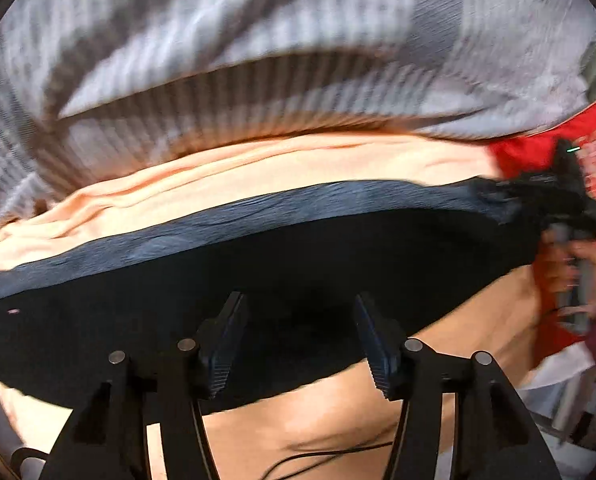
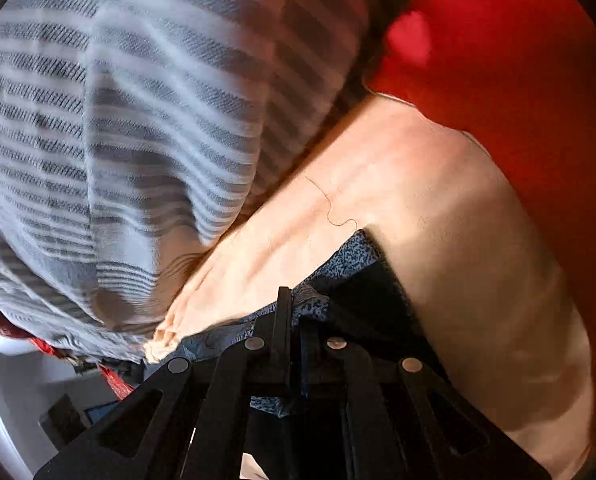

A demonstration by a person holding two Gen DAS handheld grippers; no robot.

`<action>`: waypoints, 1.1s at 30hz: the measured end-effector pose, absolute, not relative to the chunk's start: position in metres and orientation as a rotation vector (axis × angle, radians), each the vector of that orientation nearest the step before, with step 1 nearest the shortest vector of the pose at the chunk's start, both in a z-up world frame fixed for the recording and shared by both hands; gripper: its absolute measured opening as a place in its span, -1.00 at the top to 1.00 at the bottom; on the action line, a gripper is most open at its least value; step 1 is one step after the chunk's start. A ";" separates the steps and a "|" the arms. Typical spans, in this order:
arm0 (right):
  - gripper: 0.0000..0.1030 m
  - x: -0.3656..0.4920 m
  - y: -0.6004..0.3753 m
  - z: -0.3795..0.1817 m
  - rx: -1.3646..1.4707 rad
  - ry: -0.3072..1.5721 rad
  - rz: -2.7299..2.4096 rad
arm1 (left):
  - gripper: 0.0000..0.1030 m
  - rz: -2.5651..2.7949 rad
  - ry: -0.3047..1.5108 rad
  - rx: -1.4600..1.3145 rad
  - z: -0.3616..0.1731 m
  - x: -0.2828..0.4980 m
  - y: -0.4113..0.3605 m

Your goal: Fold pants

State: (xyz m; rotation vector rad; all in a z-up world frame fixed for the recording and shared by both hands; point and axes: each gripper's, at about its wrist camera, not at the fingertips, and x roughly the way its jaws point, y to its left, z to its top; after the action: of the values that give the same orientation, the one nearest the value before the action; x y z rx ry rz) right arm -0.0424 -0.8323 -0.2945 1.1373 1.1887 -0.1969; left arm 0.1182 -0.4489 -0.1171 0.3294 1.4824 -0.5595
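Observation:
The dark pants (image 1: 258,264) lie stretched left to right across a peach sheet (image 1: 258,168), with a blue-grey band along their far edge. My left gripper (image 1: 299,340) hangs open just above the near edge of the pants; nothing is between its fingers. At the right end, my right gripper (image 1: 537,196) is blurred, with a hand (image 1: 577,264) behind it. In the right wrist view the right gripper (image 2: 294,308) is shut on a bunched corner of the pants (image 2: 353,256), blue-speckled and black there, over the peach sheet (image 2: 437,200).
A grey-and-white striped blanket (image 1: 258,40) is heaped behind the sheet, also large at the left of the right wrist view (image 2: 138,120). Red cloth (image 2: 517,80) lies past the right end of the pants. A thin black cable (image 1: 329,456) crosses the sheet near me.

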 end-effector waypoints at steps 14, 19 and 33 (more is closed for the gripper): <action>0.68 -0.064 -0.793 -0.262 0.652 1.363 -0.339 | -0.11 -0.383 1.538 0.459 -0.203 0.096 -0.459; 0.71 -0.083 -0.786 -0.263 0.630 1.391 -0.401 | -0.11 -0.411 1.539 0.481 -0.207 0.085 -0.460; 1.00 -0.020 -0.773 -0.274 0.565 1.288 -0.370 | -0.14 -0.365 1.438 0.423 -0.222 0.109 -0.506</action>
State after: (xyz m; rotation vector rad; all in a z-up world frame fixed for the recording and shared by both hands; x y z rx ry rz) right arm -0.0198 -0.7730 -0.2743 0.5650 1.2880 -0.3697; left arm 0.1090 -0.5062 -0.2217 0.4228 1.4377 -0.3647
